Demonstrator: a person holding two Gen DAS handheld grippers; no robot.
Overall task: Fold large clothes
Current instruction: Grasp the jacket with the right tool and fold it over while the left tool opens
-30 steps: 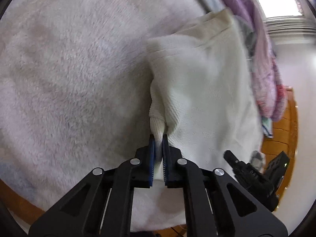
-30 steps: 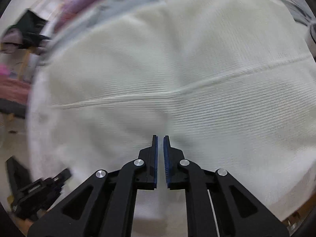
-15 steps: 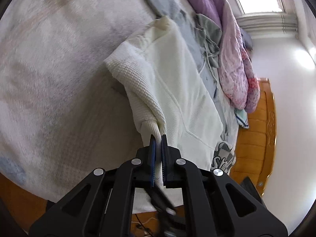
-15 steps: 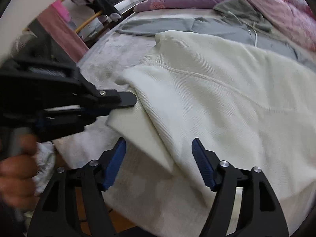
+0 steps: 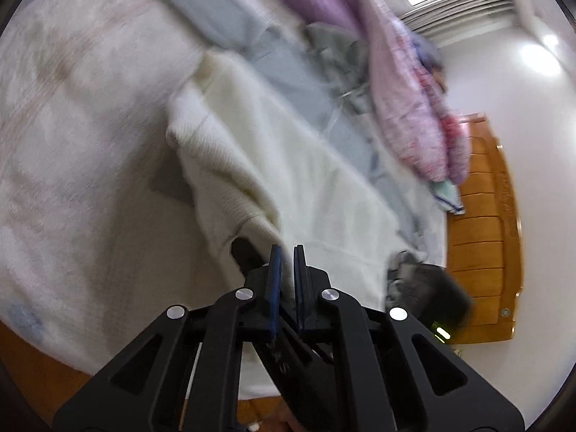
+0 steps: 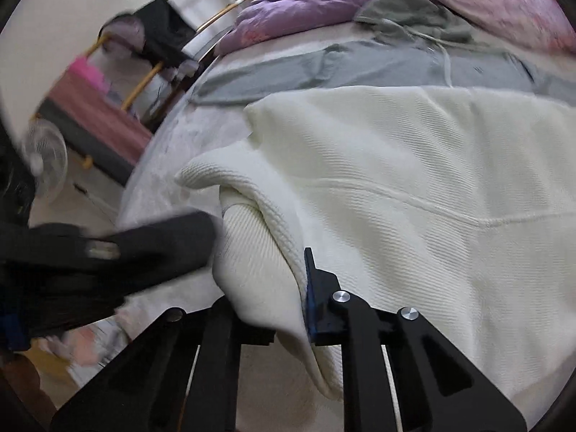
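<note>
A cream knit sweater (image 5: 273, 165) lies spread on the pale fleece blanket (image 5: 79, 115); it fills the right wrist view (image 6: 414, 194). My left gripper (image 5: 286, 262) is shut, and the cloth sits just ahead of its blue pads; whether any is pinched is unclear. My right gripper (image 6: 273, 280) is closed around the sweater's folded sleeve and side edge (image 6: 259, 252), which hides its left finger. A blurred black gripper (image 6: 136, 248) touches the sleeve from the left.
Grey garments (image 6: 360, 64) and a purple-pink quilt (image 6: 324, 10) lie behind the sweater. A wooden bed end (image 5: 482, 223) is at the right. A fan (image 6: 45, 158) and a clothes rack (image 6: 144, 46) stand beside the bed.
My right gripper went from shut to open and has now closed on the sweater's sleeve edge. The left gripper's view has swung and blurred; the cuff it pinched no longer shows between its pads.
</note>
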